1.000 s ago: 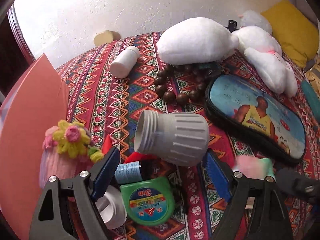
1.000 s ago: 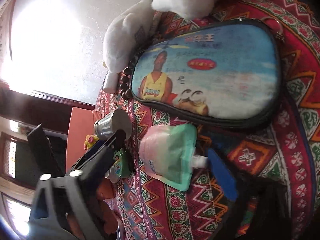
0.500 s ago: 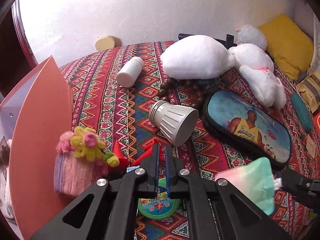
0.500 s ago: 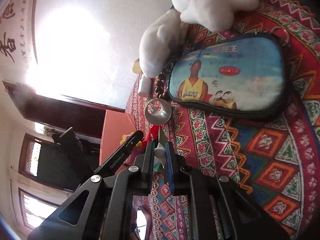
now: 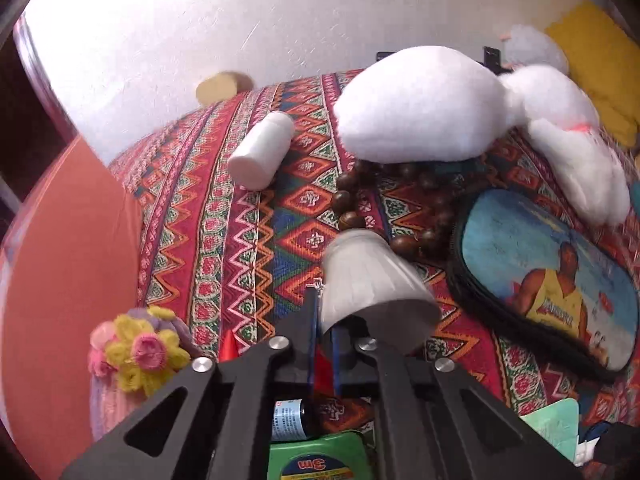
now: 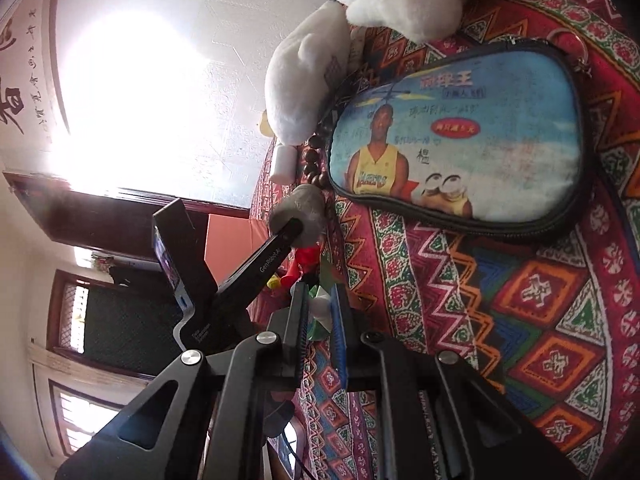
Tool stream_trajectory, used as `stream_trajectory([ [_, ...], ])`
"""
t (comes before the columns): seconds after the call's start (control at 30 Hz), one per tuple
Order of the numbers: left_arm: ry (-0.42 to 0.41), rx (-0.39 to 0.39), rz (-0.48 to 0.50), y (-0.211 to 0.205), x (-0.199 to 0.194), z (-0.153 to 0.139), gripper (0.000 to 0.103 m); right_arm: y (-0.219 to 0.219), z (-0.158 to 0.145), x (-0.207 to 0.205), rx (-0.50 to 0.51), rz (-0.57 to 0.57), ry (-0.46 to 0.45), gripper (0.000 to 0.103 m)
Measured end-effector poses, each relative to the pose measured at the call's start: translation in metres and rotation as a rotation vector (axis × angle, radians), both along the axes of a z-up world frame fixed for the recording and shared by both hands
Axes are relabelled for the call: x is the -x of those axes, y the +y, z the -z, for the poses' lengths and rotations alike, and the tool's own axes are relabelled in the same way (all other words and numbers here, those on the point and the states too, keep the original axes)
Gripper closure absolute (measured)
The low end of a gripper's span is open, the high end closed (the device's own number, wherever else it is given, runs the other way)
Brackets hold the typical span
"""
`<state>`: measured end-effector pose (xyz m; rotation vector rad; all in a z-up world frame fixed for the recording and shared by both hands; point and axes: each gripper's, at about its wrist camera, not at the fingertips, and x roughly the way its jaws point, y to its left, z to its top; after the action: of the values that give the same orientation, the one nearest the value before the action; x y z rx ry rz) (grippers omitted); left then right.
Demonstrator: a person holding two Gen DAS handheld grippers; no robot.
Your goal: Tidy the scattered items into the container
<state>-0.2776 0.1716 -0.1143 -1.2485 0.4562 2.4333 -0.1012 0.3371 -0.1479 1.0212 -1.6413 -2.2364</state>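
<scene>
My left gripper (image 5: 324, 312) is shut on the rim wall of the grey ribbed cup (image 5: 372, 276), one finger outside and one hidden inside it. The right wrist view shows that cup (image 6: 300, 208) hanging on the left gripper's finger (image 6: 276, 248) above the bedspread. My right gripper (image 6: 320, 306) is shut on the white spout of the green-and-pink pouch (image 5: 556, 424), which hangs at the lower right of the left wrist view. The orange container (image 5: 68, 260) stands at the left. A white bottle (image 5: 262, 152) and brown beads (image 5: 352, 200) lie farther back on the patterned spread.
A printed zip case (image 5: 552, 280) lies to the right, with white plush toys (image 5: 420, 104) behind it. Close under the left gripper are a knitted flower piece (image 5: 136, 352), a small brown bottle (image 5: 288, 420) and a green tape measure (image 5: 320, 460). A white wall lies beyond.
Both grippers went from open to shut. The left moved up to the grey cup and took its rim. The right took the pouch by its spout and raised it off the spread.
</scene>
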Motion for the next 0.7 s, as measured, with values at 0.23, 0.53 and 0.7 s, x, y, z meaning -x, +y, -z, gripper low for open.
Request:
stream_trajectory([
  [0.23,0.007,-0.076,-0.046,-0.035,-0.021,-0.03,0.101,0.0,-0.014,-0.002,0.005,-0.002,0.045,0.092],
  [0.53,0.131,-0.223,-0.11,-0.111,-0.103,-0.116,0.101,-0.018,-0.054,-0.03,-0.001,-0.01,0.166,0.092],
  [0.7,0.226,-0.296,-0.166,-0.162,-0.126,-0.158,0.101,-0.044,-0.086,-0.032,-0.034,-0.015,0.219,0.092],
])
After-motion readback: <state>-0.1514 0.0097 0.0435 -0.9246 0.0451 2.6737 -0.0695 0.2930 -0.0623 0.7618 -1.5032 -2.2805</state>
